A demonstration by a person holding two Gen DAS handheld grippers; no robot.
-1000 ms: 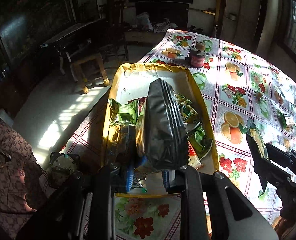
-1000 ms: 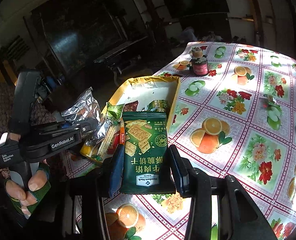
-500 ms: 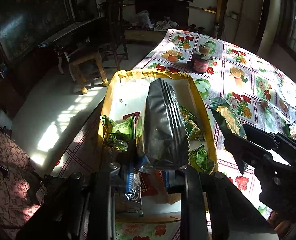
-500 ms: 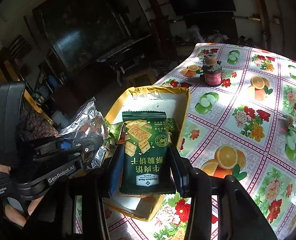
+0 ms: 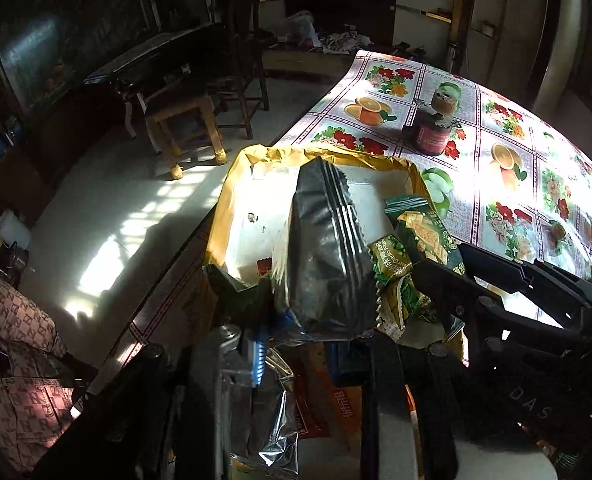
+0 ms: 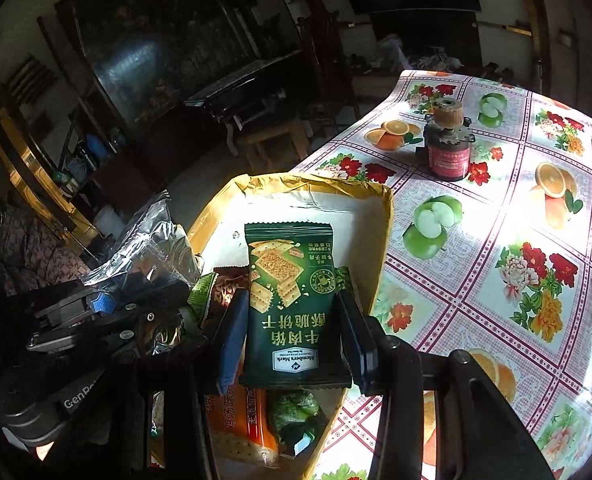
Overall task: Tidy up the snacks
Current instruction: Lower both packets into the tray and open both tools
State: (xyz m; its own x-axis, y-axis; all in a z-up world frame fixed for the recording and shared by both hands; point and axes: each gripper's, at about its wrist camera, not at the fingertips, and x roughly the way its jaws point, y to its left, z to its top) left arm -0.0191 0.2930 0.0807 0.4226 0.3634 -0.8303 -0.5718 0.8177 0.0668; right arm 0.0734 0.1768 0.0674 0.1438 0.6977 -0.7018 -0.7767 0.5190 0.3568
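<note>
**Both grippers hold packets over the box**

The right gripper (image 6: 292,336) clamps a green cracker packet (image 6: 292,300), long axis pointing away along its fingers. The left gripper (image 5: 296,344) grips a silver foil bag (image 5: 324,256), likewise lengthwise. Both hang above the yellow box (image 6: 380,248) on the table (image 6: 496,208).

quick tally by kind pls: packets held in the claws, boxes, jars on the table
held packets: 2 (silver foil pouch in left claw, green cracker packet in right claw)
yellow box: 1
dark jar: 1
total: 4
</note>
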